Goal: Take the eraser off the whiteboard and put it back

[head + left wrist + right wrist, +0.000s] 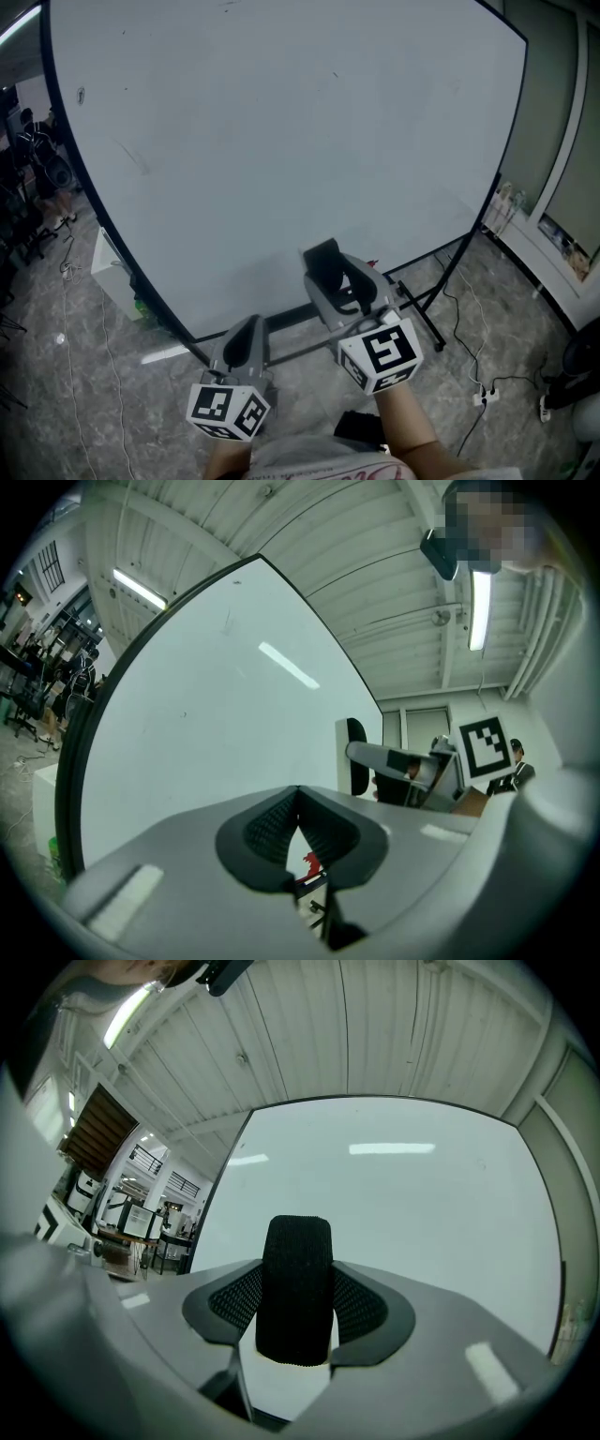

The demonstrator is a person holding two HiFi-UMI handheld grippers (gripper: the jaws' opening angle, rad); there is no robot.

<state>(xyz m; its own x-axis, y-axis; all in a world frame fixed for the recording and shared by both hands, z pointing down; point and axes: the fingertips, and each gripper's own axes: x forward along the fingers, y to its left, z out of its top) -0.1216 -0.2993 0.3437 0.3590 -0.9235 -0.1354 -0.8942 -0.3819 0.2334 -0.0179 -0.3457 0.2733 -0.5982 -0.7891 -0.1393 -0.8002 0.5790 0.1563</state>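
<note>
Right gripper view: a black eraser (296, 1288) is seen standing upright between the two ribbed pads of the right tongs (298, 1296), which are pinched on its sides, and the whiteboard (394, 1204) fills the background behind it. In the head view the eraser (323, 261) is held by the right tongs (339, 279) in front of the lower part of the whiteboard (281, 141), near its bottom edge; whether it touches the surface cannot be told. The left tongs (246, 330) are held lower and to the left, below the board's bottom edge and apart from the eraser. In the left gripper view the left tongs (298, 803) are shown pressed together at the tips, with nothing gripped between them, and the eraser (356, 757) is seen side-on to the right, just beside the board. A marker cube (384, 354) is carried behind the right tongs, above a bare forearm (408, 422). The board's stand is set on a grey stone floor (75, 394), across which cables (469, 309) are trailed at the right.
</note>
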